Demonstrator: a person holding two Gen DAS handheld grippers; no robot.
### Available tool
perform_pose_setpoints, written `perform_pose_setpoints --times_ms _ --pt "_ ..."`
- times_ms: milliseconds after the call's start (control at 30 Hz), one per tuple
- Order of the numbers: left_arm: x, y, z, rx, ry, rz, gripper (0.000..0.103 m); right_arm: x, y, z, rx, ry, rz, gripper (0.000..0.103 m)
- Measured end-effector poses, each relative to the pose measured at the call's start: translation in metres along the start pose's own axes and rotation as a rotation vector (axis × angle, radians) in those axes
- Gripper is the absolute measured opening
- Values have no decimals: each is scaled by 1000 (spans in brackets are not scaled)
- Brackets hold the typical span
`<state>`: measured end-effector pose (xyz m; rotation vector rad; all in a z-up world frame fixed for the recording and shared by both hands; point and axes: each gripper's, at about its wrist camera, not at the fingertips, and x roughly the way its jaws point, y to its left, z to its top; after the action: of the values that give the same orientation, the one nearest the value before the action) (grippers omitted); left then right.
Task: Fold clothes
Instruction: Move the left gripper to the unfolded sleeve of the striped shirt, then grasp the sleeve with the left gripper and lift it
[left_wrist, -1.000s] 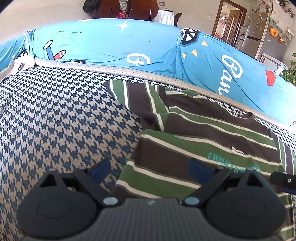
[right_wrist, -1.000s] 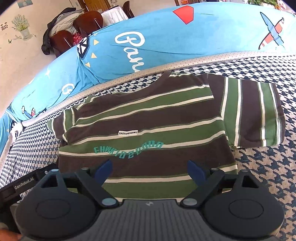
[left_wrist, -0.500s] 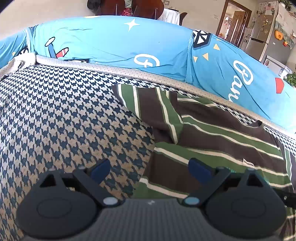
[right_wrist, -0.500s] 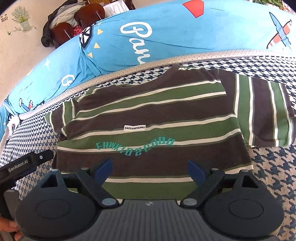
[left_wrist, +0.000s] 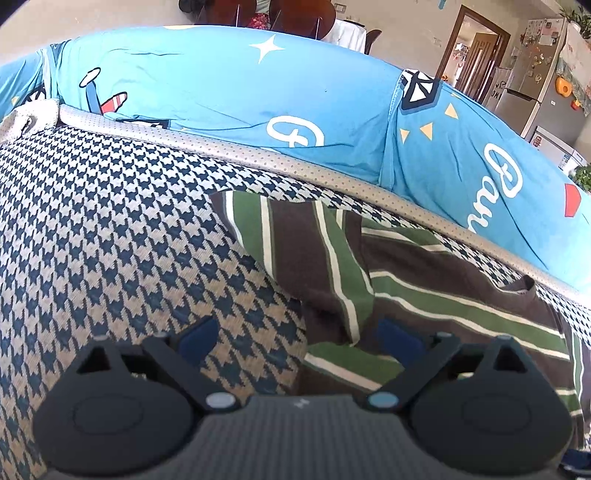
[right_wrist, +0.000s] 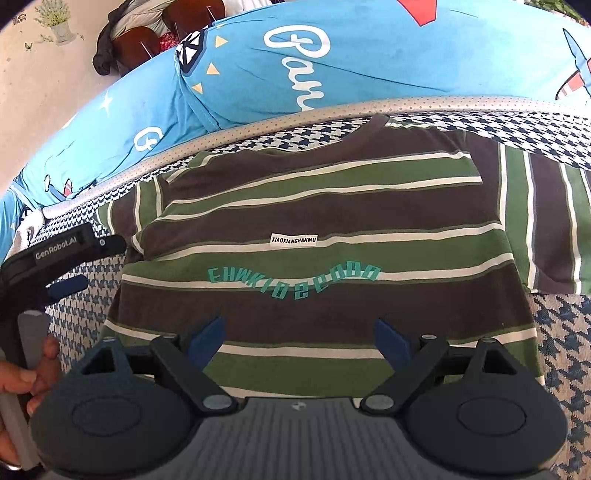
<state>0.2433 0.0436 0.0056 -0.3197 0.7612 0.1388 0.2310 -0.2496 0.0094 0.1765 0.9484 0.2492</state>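
1. I see a brown, green and white striped T-shirt (right_wrist: 325, 236) lying front-up and spread flat on a houndstooth cushion (left_wrist: 110, 236). Its collar points to 12 o'clock, toward a blue printed bolster (right_wrist: 332, 62).

2. Both short sleeves are out to the sides. The one at 3 o'clock lies smooth. The one at 9 o'clock, which I see better in the left wrist view, is creased where it meets the body.

3. My right gripper (right_wrist: 299, 341) hovers over the hem at 6 o'clock. Its blue fingers are spread wide and hold nothing.

4. My left gripper (left_wrist: 301, 339) hovers at the shirt's left edge, just below the sleeve. Its fingers are also spread wide and empty.

5. I judge that no fold shows in the shirt now: no sleeve is turned in and the hem is not brought up. As it lies, every fold is still to make.
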Motion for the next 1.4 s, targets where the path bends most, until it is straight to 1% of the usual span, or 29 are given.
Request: perform_pose_setpoints --times_ms 233,400,533,733,833,900,933,967,1067,1100,1167,1300,1400 --pt "25 3 16 -23 16 -4 99 5 1 -2 -3 22 -4 89" --pt "39 1 22 -30 19 1 102 8 3 -3 -12 29 -13 89" --pt "48 -3 24 -26 21 6 103 11 4 -3 -25 30 -16 90" --pt "53 -8 27 0 1 18 102 14 7 -4 -60 25 -29 93" --pt "52 -10 27 3 -13 10 94 15 9 -5 -69 20 -40 93" --pt "50 -13 27 10 -20 5 80 16 10 -5 -69 15 -46 94" --pt "50 -14 27 15 -23 2 77 17 10 -5 -69 13 -48 94" --pt "49 -16 26 21 -25 -1 71 17 10 -6 -71 12 -49 94" --pt "45 -23 26 45 -40 -6 59 17 11 -7 -82 9 -53 95" --pt "44 -26 26 57 -47 -7 56 17 11 -7 -86 9 -55 95" --pt "41 -34 26 100 -70 -5 54 17 12 -8 -93 9 -57 95" --pt "30 -56 22 212 -125 -25 53 17 11 -8 -93 10 -54 95" --pt "25 -73 17 301 -137 -64 53 16 10 -8 -89 11 -53 95"
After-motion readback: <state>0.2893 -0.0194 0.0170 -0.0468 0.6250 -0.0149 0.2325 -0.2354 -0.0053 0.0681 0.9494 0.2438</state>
